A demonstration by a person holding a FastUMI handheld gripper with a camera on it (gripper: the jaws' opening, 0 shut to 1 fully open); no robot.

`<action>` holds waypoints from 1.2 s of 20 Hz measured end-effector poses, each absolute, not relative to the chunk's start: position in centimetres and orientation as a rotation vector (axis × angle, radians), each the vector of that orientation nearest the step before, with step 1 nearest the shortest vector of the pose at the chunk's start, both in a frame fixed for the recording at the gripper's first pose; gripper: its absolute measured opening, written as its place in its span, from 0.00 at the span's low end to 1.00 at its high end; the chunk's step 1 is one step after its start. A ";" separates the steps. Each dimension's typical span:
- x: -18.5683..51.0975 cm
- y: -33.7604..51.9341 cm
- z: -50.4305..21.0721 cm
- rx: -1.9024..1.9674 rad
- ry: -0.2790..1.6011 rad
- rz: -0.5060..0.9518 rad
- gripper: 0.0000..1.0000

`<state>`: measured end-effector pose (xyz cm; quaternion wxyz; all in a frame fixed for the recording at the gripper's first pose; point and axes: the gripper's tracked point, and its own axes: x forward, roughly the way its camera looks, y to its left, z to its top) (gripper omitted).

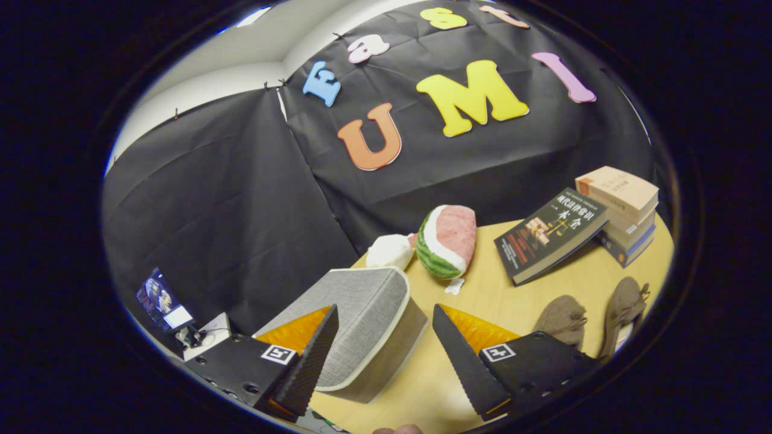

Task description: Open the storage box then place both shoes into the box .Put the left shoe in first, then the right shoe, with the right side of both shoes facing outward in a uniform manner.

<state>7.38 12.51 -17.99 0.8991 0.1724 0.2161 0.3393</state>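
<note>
A grey fabric storage box (362, 319) with a pale rim lies on the wooden table (482, 289), its lid closed. It reaches from beside the left finger into the gap between my fingers. My gripper (386, 355) is open, its fingers wide apart and touching nothing. Two brown shoes (564, 319) (624, 307) sit side by side on the table beyond the right finger.
A watermelon-slice plush (449, 241) and a white plush (391, 250) lie behind the box. A dark book (552, 235) leans against a stack of books (621, 211) at the far right. Black cloth walls close the back. A small device (163, 301) stands off the table at left.
</note>
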 end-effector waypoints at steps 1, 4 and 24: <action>7.2 13.4 -18.7 0.377 0.474 0.723 0.96; 6.7 15.1 -20.6 0.438 0.551 0.756 0.96; 5.9 18.4 -21.3 0.747 0.736 0.826 0.58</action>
